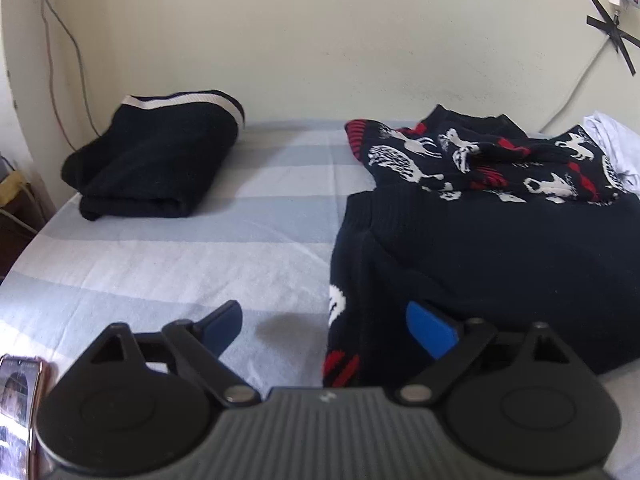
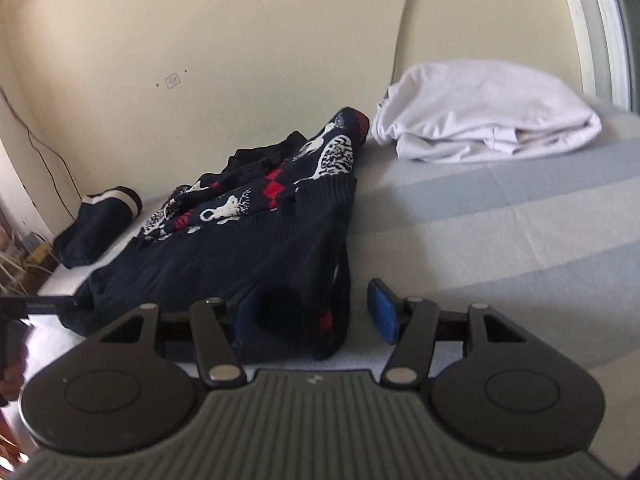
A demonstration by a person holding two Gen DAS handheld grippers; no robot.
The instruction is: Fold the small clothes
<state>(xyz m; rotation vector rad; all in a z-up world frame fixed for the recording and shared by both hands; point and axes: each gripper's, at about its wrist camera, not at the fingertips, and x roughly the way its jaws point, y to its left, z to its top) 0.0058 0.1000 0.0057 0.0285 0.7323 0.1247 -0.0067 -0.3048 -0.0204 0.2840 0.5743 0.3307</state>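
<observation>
**Both grippers open at the near hem of the patterned sweater**

While the dark navy knitted sweater with white animal and red diamond motifs (image 1: pixel 480 240) lies half folded on the right part of the pale blue and white striped bed sheet (image 1: pixel 200 248), I have both tools at its near edge. My left gripper (image 1: pixel 324 324) stands with its jaws wide, straddling the sweater's near left corner; the right-hand blue pad (image 1: pixel 430 330) sits over the knit, the other over bare sheet, and neither presses on cloth. My right gripper (image 2: pixel 316 308) is also open, the near right corner of the sweater (image 2: pixel 248 248) between its pads without being pinched.

I judge the main risk is a poor grasp: the knit is thick and doubled here, so closing could catch only the top layer, or the sheet beneath with it, and drag the fold askew. Uneven lifting between the two hands could also skew the hem.

No containers are in view. Finished pieces simply sit on the bed: a folded navy garment with a white striped band (image 1: pixel 156 156) at the far left, and a folded white cloth garment (image 2: pixel 484 112) at the far right by the wall.
</observation>
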